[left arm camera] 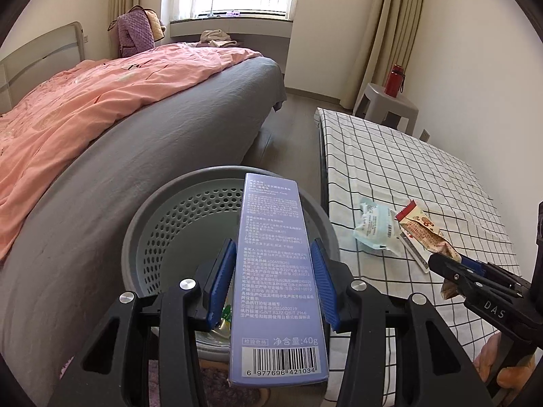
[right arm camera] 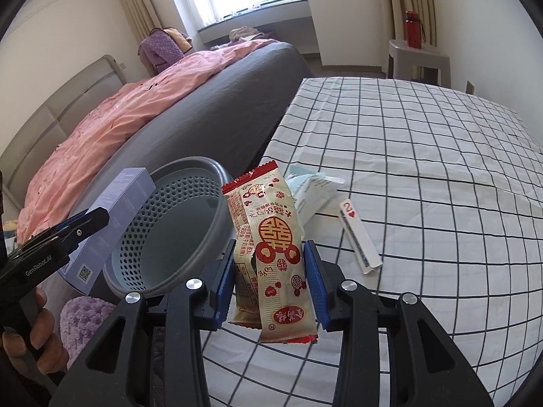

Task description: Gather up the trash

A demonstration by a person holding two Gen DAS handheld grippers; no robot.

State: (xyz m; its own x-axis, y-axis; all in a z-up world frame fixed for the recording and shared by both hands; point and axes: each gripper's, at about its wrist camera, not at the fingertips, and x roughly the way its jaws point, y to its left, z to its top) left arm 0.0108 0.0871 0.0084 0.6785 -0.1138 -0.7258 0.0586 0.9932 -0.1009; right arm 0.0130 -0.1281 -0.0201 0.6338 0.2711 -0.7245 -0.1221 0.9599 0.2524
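Observation:
My left gripper (left arm camera: 273, 264) is shut on a long lavender box (left arm camera: 276, 271) and holds it above the grey perforated trash basket (left arm camera: 176, 217). The box also shows in the right wrist view (right arm camera: 115, 217), with the left gripper (right arm camera: 98, 218) beside the basket (right arm camera: 176, 230). My right gripper (right arm camera: 269, 264) is shut on a red-and-cream snack wrapper (right arm camera: 271, 244), just right of the basket's rim, over the checked table. The right gripper (left arm camera: 437, 261) and the wrapper (left arm camera: 424, 230) show in the left wrist view. A pale blue wrapper (left arm camera: 376, 230) (right arm camera: 312, 190) lies on the table.
A playing card box (right arm camera: 359, 237) lies on the checked tablecloth (right arm camera: 424, 156). A bed with a pink quilt (left arm camera: 85, 108) runs along the left. A grey stool (left arm camera: 387, 105) with a red bottle (left arm camera: 393, 79) stands at the far wall. Some trash lies in the basket's bottom (left arm camera: 222, 322).

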